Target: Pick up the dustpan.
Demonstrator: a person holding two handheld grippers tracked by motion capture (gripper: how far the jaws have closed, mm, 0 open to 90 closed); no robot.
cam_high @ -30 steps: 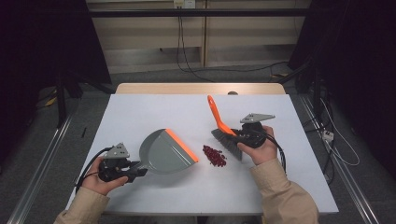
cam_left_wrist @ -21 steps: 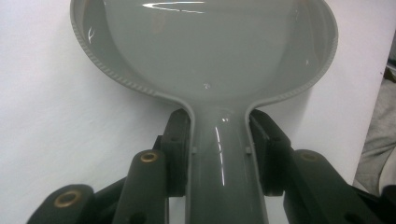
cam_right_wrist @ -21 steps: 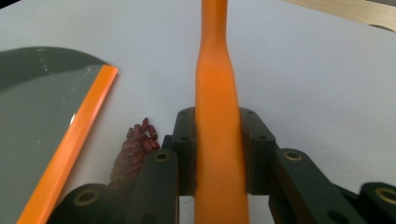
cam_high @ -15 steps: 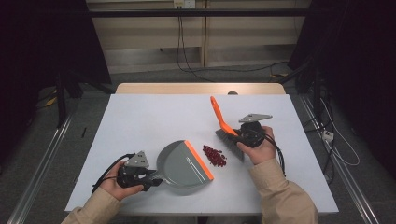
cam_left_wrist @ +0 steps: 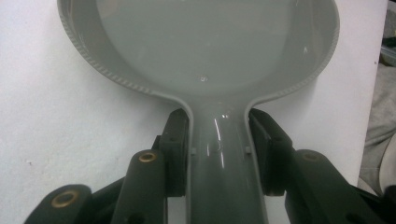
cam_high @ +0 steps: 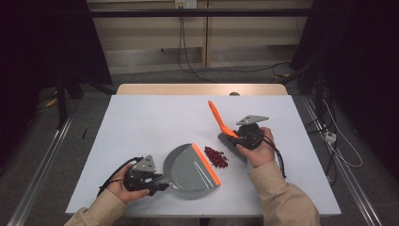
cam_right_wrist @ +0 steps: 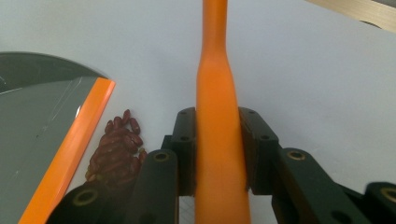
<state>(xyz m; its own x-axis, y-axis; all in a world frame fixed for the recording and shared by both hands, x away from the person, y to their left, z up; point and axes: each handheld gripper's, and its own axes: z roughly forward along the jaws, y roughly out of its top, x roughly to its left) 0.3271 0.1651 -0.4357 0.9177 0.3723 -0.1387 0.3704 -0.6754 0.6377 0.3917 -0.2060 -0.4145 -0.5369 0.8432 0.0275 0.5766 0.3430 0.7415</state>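
Note:
A grey dustpan (cam_high: 186, 167) with an orange lip (cam_high: 205, 164) lies flat on the white table (cam_high: 141, 122), near the front. My left gripper (cam_high: 157, 184) is shut on its handle. In the left gripper view both pads clamp the grey handle (cam_left_wrist: 217, 158) below the pan's bowl (cam_left_wrist: 201, 42). A small pile of red beans (cam_high: 216, 157) lies just right of the lip. My right gripper (cam_high: 234, 136) is shut on the orange brush handle (cam_high: 216, 115), which slants up and away. In the right gripper view the handle (cam_right_wrist: 217, 93) sits between the pads, with the beans (cam_right_wrist: 116, 149) and the dustpan lip (cam_right_wrist: 70, 149) at lower left.
The table's front edge runs close under both forearms (cam_high: 277, 197). A wooden strip (cam_high: 202, 89) borders the far side. Cables (cam_high: 188, 56) trail over the floor behind, and metal rails (cam_high: 37, 174) run beside the table on the left.
My left gripper has carried the dustpan to the right and toward the front, so its orange lip now lies next to the beans. The right gripper and brush have kept still.

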